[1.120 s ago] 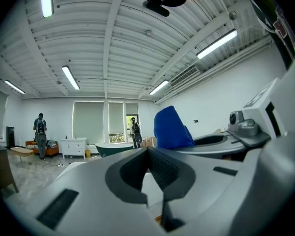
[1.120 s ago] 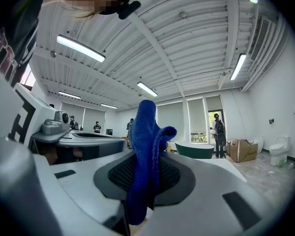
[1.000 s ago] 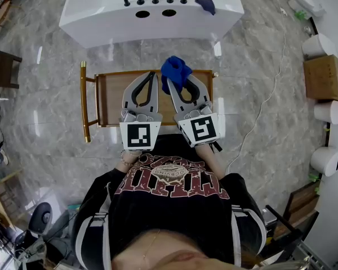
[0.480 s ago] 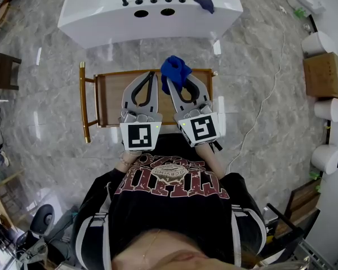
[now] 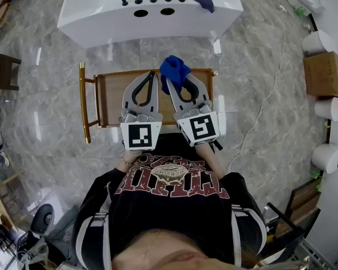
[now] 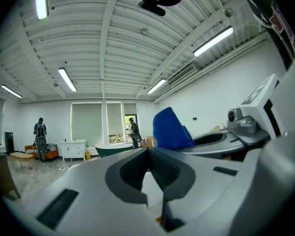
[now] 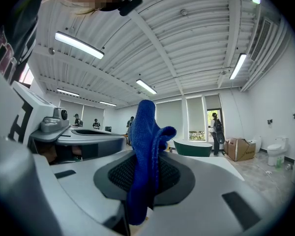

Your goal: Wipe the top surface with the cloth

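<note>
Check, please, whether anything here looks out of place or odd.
Nothing is spilled or damaged. The only oddity: the blue cloth stands bunched between the jaws of the right hand-held gripper, seemingly raised off the wooden top rather than lying on it. The left hand-held gripper is shut and empty.

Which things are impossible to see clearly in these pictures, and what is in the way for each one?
Middle of the table top: head view, covered by the left gripper and right gripper; both gripper views aim across the room, not down.
Whether the cloth touches the table: the head view looks from above, so its height is unclear.
People far back in the room: gripper views, too small for detail.
</note>
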The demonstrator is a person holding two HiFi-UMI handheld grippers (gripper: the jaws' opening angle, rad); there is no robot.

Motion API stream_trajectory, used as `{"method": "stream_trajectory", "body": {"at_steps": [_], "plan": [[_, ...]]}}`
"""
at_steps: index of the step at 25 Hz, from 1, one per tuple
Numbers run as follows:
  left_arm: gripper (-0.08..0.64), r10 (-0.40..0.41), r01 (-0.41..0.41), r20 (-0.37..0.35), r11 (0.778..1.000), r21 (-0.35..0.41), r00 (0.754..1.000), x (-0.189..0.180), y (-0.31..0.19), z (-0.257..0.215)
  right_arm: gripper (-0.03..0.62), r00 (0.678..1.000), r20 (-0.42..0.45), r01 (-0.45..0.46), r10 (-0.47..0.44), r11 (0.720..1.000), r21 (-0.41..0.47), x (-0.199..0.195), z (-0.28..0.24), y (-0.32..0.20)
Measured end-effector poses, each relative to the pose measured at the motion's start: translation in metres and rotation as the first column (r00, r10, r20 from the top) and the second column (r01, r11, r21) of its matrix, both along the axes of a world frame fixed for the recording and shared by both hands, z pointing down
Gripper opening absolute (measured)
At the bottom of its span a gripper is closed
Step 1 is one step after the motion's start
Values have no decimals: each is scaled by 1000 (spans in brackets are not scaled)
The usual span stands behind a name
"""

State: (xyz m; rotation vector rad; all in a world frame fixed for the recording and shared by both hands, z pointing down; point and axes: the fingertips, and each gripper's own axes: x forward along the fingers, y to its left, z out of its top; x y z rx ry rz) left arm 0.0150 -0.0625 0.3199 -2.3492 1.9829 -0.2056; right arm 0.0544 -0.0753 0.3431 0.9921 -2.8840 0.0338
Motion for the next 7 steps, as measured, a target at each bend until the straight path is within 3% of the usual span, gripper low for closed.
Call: {"method": "stream_trajectory", "body": {"at_steps": [7], "plan": [[49, 1, -1, 1, 1000, -1, 1000, 0, -1, 2, 87, 1000, -6, -6, 6, 1000, -8, 0, 2, -1]]}}
